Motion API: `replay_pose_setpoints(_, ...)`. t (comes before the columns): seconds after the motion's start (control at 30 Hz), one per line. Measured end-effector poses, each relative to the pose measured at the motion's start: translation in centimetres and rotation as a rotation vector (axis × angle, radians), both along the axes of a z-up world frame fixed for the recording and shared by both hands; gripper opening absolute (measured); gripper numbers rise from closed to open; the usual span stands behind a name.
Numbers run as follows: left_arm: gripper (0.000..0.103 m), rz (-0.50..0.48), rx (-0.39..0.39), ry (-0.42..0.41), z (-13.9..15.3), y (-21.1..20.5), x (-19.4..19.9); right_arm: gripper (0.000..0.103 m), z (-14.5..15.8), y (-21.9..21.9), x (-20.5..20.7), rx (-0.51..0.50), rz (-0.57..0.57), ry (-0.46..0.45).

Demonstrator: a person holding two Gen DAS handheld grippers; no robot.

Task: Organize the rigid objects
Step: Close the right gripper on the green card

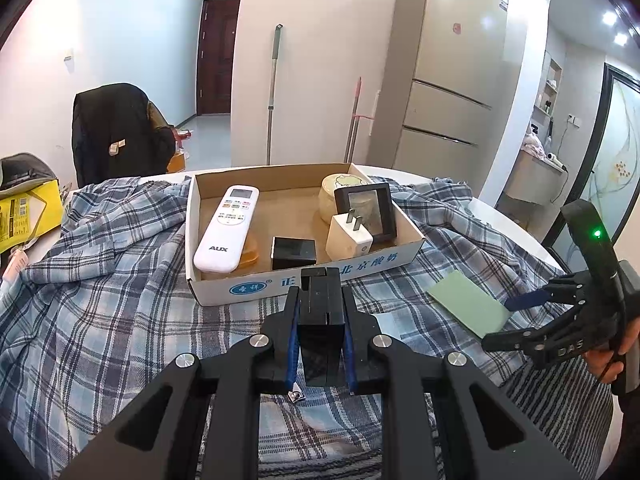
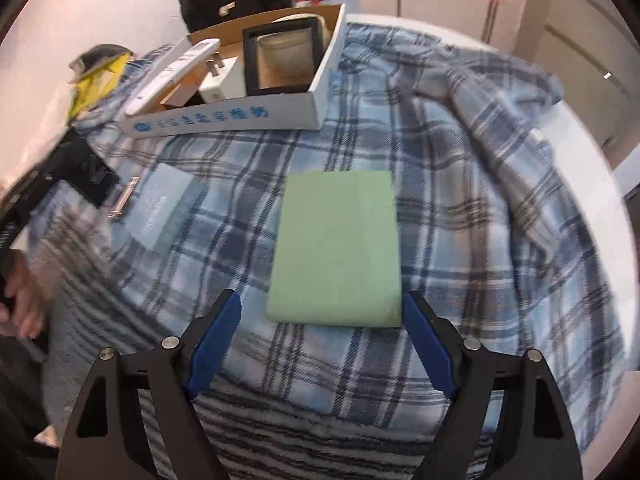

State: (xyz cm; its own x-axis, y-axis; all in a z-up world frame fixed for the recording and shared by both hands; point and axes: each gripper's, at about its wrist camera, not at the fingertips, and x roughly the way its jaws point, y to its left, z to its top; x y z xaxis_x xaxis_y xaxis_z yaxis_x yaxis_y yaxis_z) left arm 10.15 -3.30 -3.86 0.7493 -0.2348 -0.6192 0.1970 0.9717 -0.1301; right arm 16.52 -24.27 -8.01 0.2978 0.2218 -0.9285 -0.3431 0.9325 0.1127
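My left gripper (image 1: 320,300) is shut on a black rectangular box (image 1: 321,320) and holds it above the plaid cloth, just in front of the cardboard tray (image 1: 224,284). The tray holds a white AUX remote (image 1: 226,228), a small black box (image 1: 293,253), a white plug adapter (image 1: 349,238), a black picture frame (image 1: 366,210) and a round cream tin (image 1: 340,188). My right gripper (image 2: 322,312) is open, its fingers on either side of the near edge of a flat green pad (image 2: 338,246). It also shows at the right of the left wrist view (image 1: 532,304).
A nail clipper (image 2: 124,196) and a pale blue card (image 2: 164,210) lie on the cloth left of the pad. The tray also shows in the right wrist view (image 2: 224,116). A yellow bag (image 1: 24,212) sits at the table's left edge. A chair with a black coat (image 1: 120,132) stands behind.
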Motion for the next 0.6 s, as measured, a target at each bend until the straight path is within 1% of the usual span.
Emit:
replay_pose_setpoints(0.07,0.019,-0.001,0.001,0.000,0.0,0.0,0.0,0.082,0.0,0.4,0.1,-0.031,-0.018,-0.024)
replay_pose_setpoints(0.13,0.019,0.001,-0.001,0.002,0.0,0.0,0.0,0.082,-0.5,0.6,0.5,-0.023,-0.030,0.004)
replay_pose_setpoints(0.17,0.019,0.001,-0.002,0.002,0.0,0.0,0.0,0.081,-0.8,0.8,0.6,-0.035,-0.035,0.008)
replay_pose_setpoints(0.27,0.019,-0.002,-0.003,0.002,0.0,-0.1,-0.1,0.079,-1.3,1.6,0.6,-0.102,-0.031,-0.011)
replay_pose_setpoints(0.3,0.019,-0.001,-0.001,0.002,0.0,-0.1,0.0,0.070,-1.2,1.4,0.5,-0.095,-0.034,-0.019)
replay_pose_setpoints(0.33,0.019,-0.003,0.000,0.002,0.0,-0.1,0.0,0.068,-1.0,1.3,0.5,-0.094,-0.045,-0.027)
replay_pose_setpoints(0.4,0.019,-0.006,0.002,0.003,0.0,-0.1,0.0,0.068,-0.7,0.6,0.3,-0.069,-0.064,-0.024)
replay_pose_setpoints(0.6,0.019,-0.006,0.001,0.000,0.1,0.0,-0.1,0.068,1.4,-0.2,-0.6,-0.035,-0.080,-0.077)
